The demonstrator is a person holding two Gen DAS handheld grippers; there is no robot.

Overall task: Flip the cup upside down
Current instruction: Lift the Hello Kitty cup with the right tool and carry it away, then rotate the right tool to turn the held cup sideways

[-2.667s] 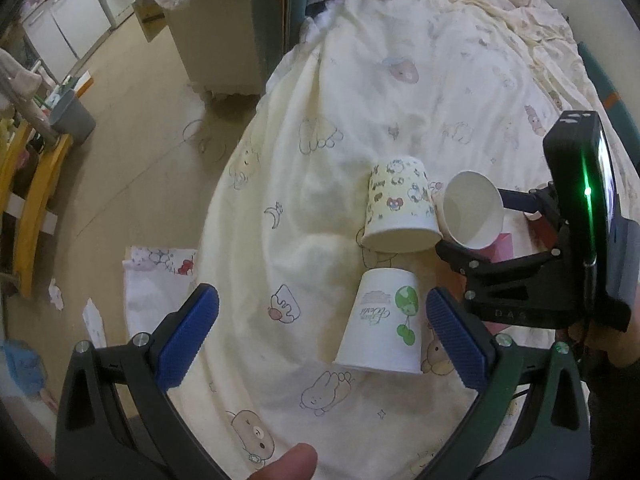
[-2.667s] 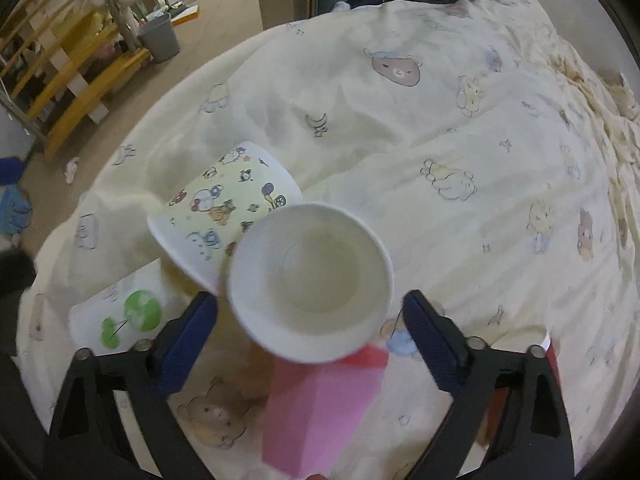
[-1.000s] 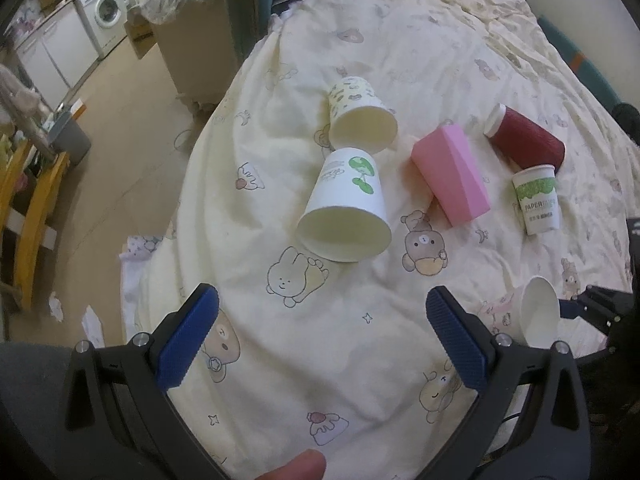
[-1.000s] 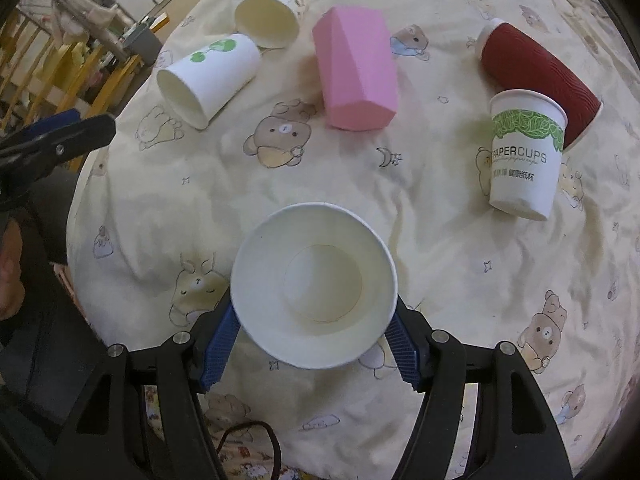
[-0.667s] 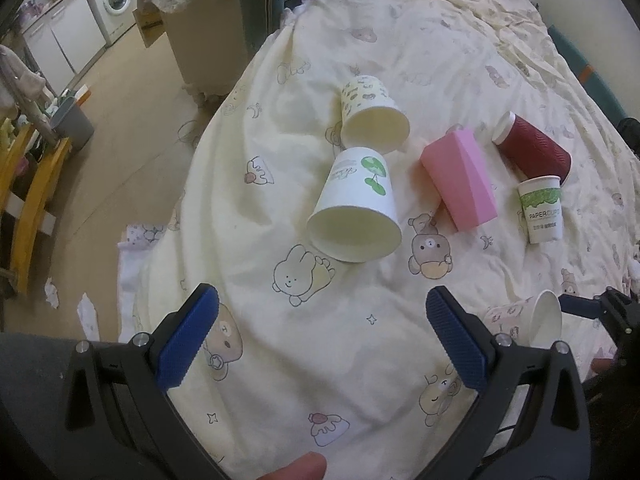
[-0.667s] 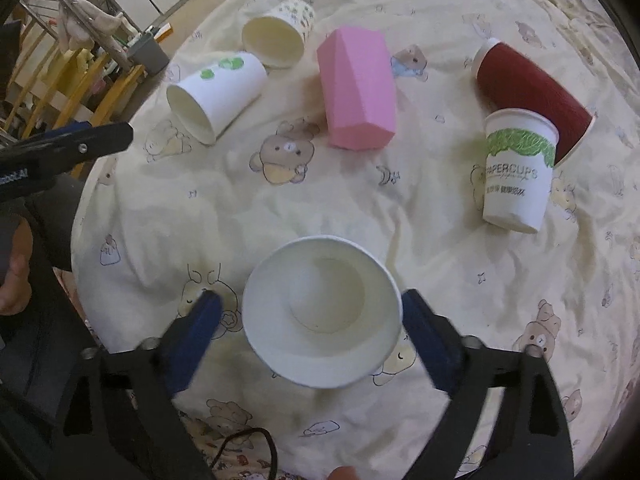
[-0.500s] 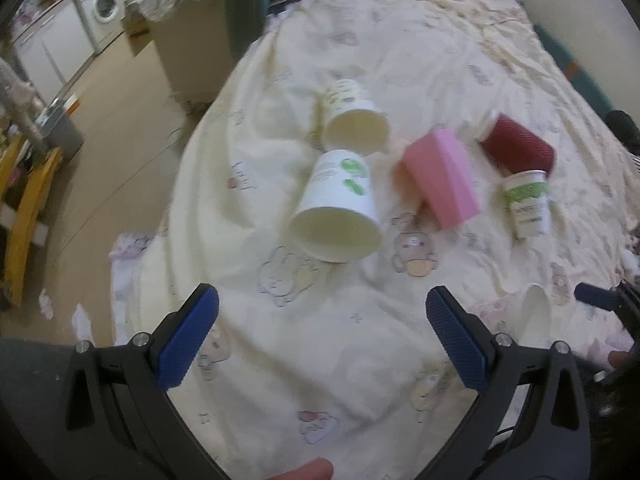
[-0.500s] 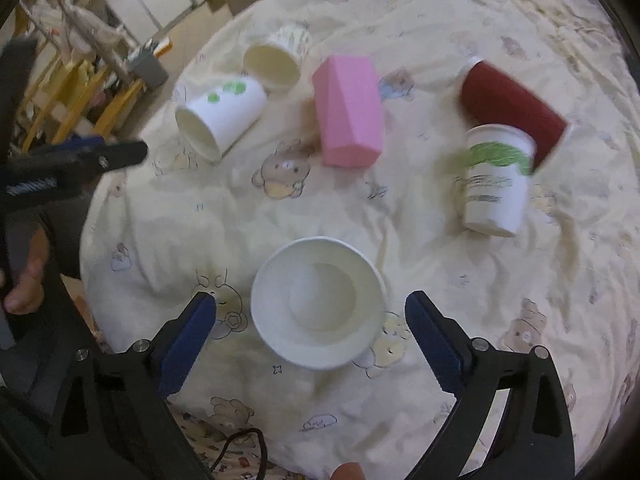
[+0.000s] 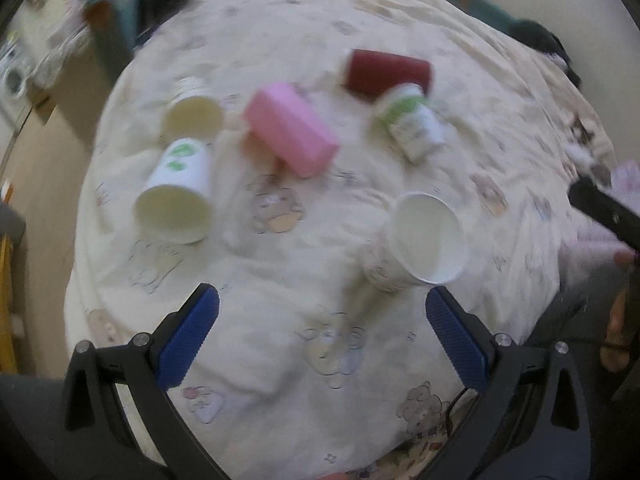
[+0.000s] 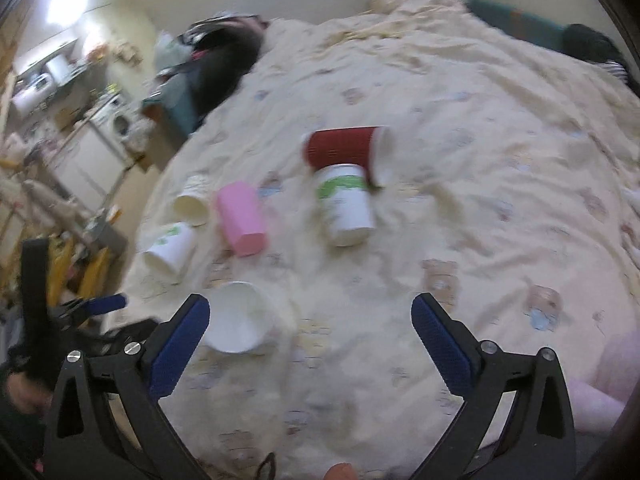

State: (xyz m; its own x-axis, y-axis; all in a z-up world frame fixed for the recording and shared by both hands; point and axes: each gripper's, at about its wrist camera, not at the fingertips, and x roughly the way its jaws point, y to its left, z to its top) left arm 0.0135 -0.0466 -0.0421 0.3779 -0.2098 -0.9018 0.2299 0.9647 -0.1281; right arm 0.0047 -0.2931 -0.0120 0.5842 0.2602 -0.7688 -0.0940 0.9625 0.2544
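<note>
Bed quilt [image 9: 288,280], cream with cartoon bears, fills both views; soft and rumpled, so a poor base for anything light.

Six cups on it. Left wrist view, clock positions from frame centre: dark red ribbed cup [image 9: 386,70] lying on its side at 1 o'clock; green-banded paper cup [image 9: 412,122] just below it, apparently touching; pink faceted cup [image 9: 290,128] on its side at 12; a patterned cup [image 9: 194,110] at 11 and a green-leaf paper cup [image 9: 176,196] at 9–10, both lying with mouths toward camera.

Task cup: white paper cup [image 9: 422,242] at 3 o'clock, mouth up and tilted toward the lens, base sunk in a fold. In the right wrist view the same cup [image 10: 238,316] sits at 8 o'clock, just beside the left finger of that tool. Both frames are motion-blurred, so whether it stands on its base or leans on the quilt is uncertain.

Left gripper [image 9: 322,344]: jaws spread wide, nothing between them. Right gripper [image 10: 310,346]: likewise spread and empty, cup outside the gap.

Judgement: cup is not yet inverted; step in hand is the re-grasp.

Method notes:
- Bring one tool in from the side and take the wall mid-height, not the rim.
- Squeeze lightly; thin paper ovalises.
- Lift clear of the quilt before rolling the wrist half a turn.
- Set the rim down on a flatter patch, away from the green-banded paper cup.
- Let go only once the rim sits level.
</note>
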